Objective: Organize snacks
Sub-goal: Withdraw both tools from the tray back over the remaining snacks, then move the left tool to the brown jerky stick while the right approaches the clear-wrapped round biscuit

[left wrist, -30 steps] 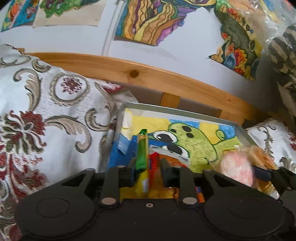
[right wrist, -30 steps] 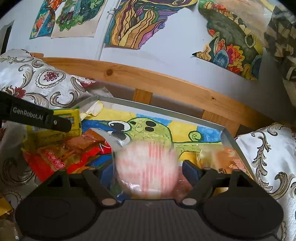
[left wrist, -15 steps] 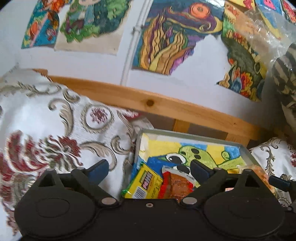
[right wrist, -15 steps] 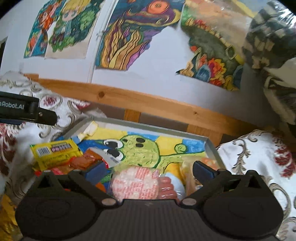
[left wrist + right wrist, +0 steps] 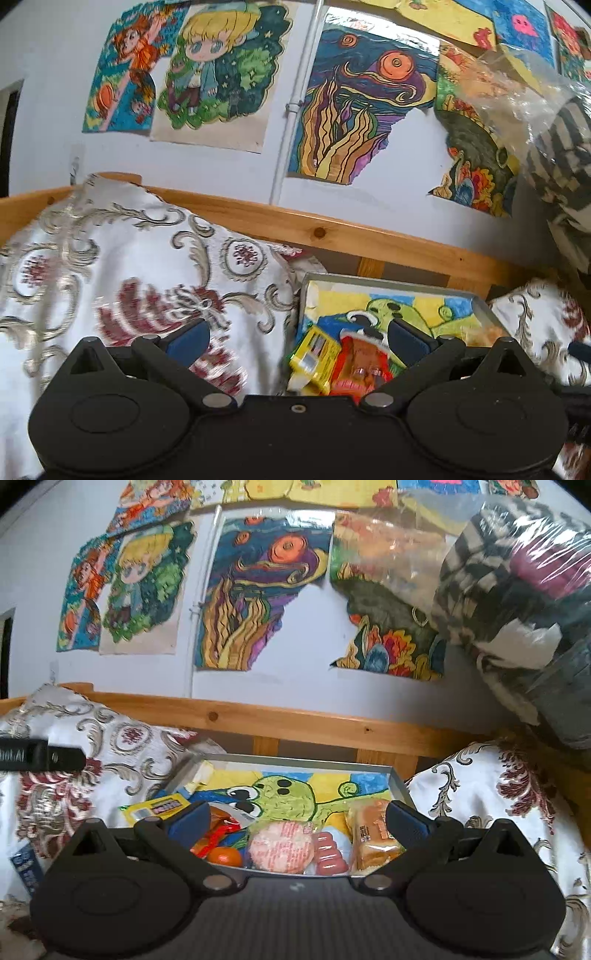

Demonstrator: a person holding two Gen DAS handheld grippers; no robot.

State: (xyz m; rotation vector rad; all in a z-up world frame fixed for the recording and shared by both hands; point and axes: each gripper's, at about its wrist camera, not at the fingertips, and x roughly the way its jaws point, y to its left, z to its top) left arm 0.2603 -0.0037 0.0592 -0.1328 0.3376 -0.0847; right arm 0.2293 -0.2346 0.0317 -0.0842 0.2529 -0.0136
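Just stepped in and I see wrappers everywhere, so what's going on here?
A person with a handheld gripper in each hand is sorting snacks into a metal tray lined with a green cartoon drawing. Both the left gripper and the right gripper are open and empty, hanging above the tray. Inside lie a yellow packet, a round pink-wrapped cake, small sausages and a wrapped bread.

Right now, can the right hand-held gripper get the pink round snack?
Probably yes. The right hand-held gripper is open just above the pink round snack, with nothing covering it in the tray.
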